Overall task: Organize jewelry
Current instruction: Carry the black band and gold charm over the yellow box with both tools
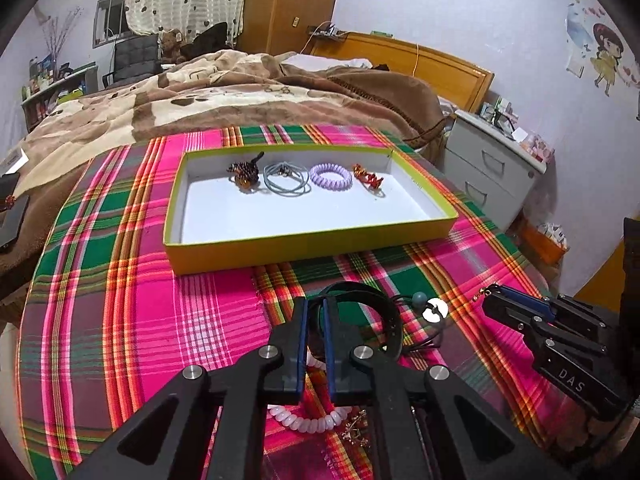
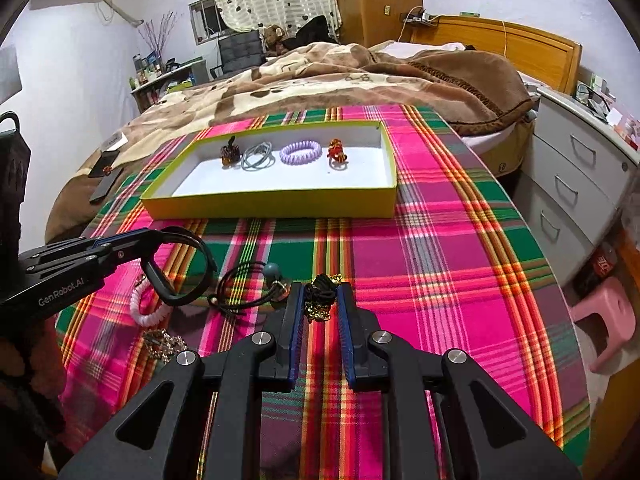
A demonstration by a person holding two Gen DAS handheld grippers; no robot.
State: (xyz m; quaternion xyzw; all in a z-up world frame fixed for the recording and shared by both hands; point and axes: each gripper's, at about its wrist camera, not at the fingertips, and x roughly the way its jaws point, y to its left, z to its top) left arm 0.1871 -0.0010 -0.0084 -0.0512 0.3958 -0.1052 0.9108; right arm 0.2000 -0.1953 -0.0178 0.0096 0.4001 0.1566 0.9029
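Observation:
A yellow-green tray [image 1: 304,246] [image 2: 272,202] with a white floor sits on the plaid table. In it, in a row, lie a brown beaded piece [image 1: 244,172], grey-blue hair ties [image 1: 286,178], a purple spiral tie [image 1: 331,176] and a red-orange ornament [image 1: 368,176]. My left gripper [image 1: 315,304] [image 2: 158,234] is shut on a wide black band [image 1: 390,312] [image 2: 206,256], which hangs just above the cloth. My right gripper [image 2: 320,292] [image 1: 494,294] is shut on a black knotted tie with gold chain [image 2: 323,286].
On the pink and green cloth [image 2: 440,280] near the grippers lie a white spiral tie [image 2: 140,312] [image 1: 308,420], a black cord with a grey bead [image 2: 248,288] and a gold chain [image 2: 164,340]. A bed [image 1: 200,96] stands behind the table. White drawers [image 2: 572,168] are at the right.

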